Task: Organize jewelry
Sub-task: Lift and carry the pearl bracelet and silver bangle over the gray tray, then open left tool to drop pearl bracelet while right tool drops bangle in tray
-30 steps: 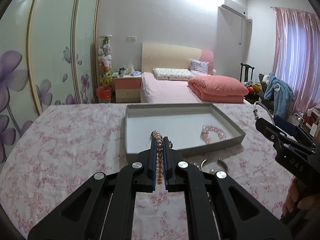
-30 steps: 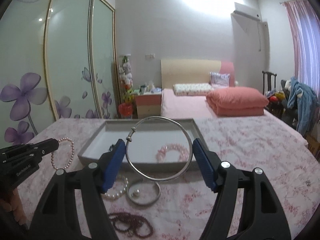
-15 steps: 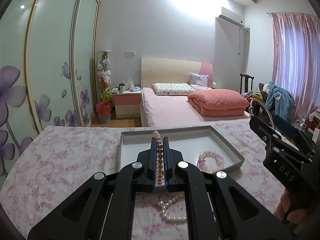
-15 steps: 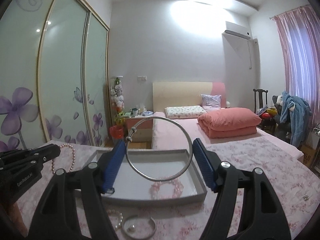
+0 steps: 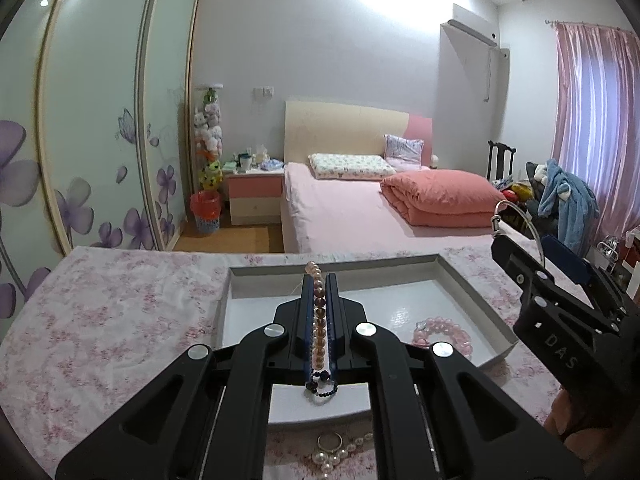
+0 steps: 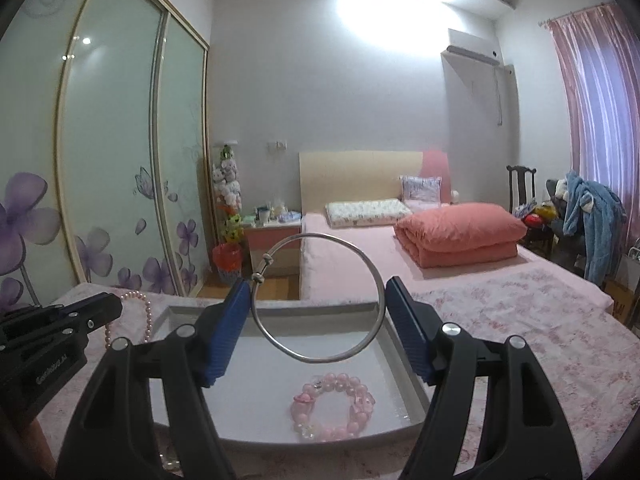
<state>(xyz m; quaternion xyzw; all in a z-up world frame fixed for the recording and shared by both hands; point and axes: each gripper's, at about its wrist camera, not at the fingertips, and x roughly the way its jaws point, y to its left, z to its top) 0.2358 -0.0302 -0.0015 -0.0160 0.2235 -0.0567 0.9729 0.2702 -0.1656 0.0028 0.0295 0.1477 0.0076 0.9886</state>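
Left gripper (image 5: 319, 280) was clamped narrow on a pearl bracelet (image 5: 319, 312), beads running up between the blue pads, a dark beaded end dangling at the near end of the fingers. Right gripper (image 6: 314, 312) was spread about as wide as a silver bangle (image 6: 318, 298) and held it upright, rim pressed against both pads, clasp near the left pad.

Versus 1.0 s ago: both grippers had come forward and now hung over the grey tray (image 5: 472, 288). In the left wrist view the tray filled the space under the fingers, where before it sat farther off with its near rim just past the fingertips. In the right wrist view the tray floor (image 6: 264, 380) lay directly under the bangle; earlier the loose pieces on the floral cloth (image 6: 540, 344) were in front of it. Grip on both items was unchanged.

Pink bead bracelet (image 6: 334, 406) lay on the tray floor, right half, same spot as before, below and near of the bangle. Left gripper with its pearl strand (image 6: 148, 314) showed at the left edge of the right wrist view, over the tray's left rim. Right gripper (image 5: 560, 280) showed at the right edge of the left wrist view, bangle edge (image 5: 520, 216) visible above it.

A small ring (image 5: 330, 441) and a white pearl strand (image 5: 340, 456) lay on the cloth just near of the tray, between the left gripper's arms.
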